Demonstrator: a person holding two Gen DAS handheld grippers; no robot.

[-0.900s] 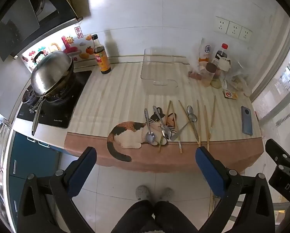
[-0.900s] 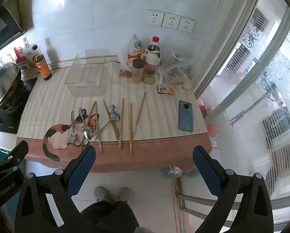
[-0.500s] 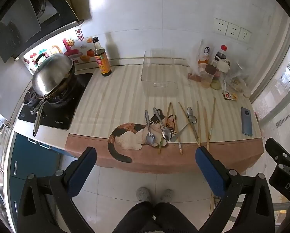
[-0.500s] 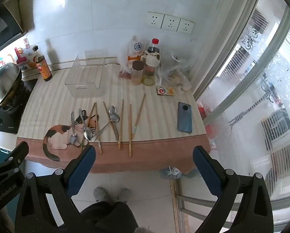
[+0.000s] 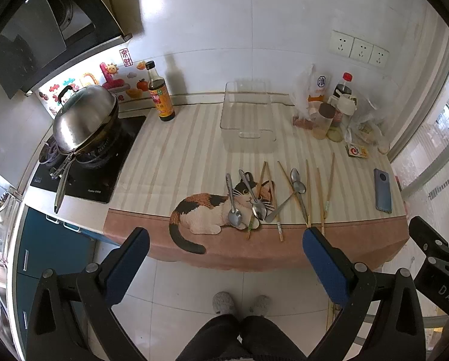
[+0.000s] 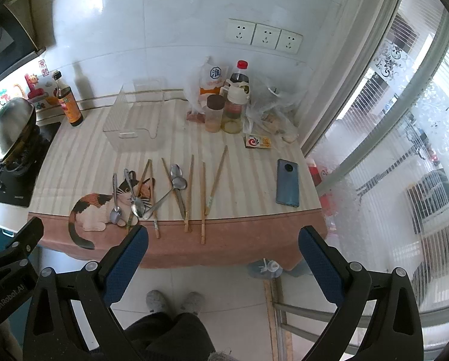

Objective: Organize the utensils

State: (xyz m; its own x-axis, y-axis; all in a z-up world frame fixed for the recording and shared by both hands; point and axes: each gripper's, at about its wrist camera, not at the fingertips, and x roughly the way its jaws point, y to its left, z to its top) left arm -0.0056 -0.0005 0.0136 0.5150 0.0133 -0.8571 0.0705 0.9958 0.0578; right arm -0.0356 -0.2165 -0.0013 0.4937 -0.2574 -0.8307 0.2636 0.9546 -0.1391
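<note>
Several steel spoons [image 5: 234, 207] [image 6: 137, 197] and several wooden chopsticks [image 5: 318, 198] [image 6: 203, 201] lie scattered near the front edge of the striped cloth-covered counter [image 5: 188, 156] [image 6: 248, 180]. A clear plastic bin [image 5: 247, 117] [image 6: 135, 120] stands empty behind them. My left gripper [image 5: 226, 266] is open and empty, held off the counter's front edge, above the floor. My right gripper [image 6: 222, 263] is open and empty, also in front of the counter.
A wok with lid [image 5: 84, 120] sits on the stove at left. A soy sauce bottle [image 5: 159, 96] stands by the wall. Bottles, a jar and bags [image 5: 329, 111] crowd the back right. A phone [image 5: 382, 189] lies at right. My feet [image 5: 239, 303] are on the tiled floor.
Both views have shifted slightly; the counter appears a little lower and nearer in frame. Nothing on the counter has moved. Both grippers stay open.
</note>
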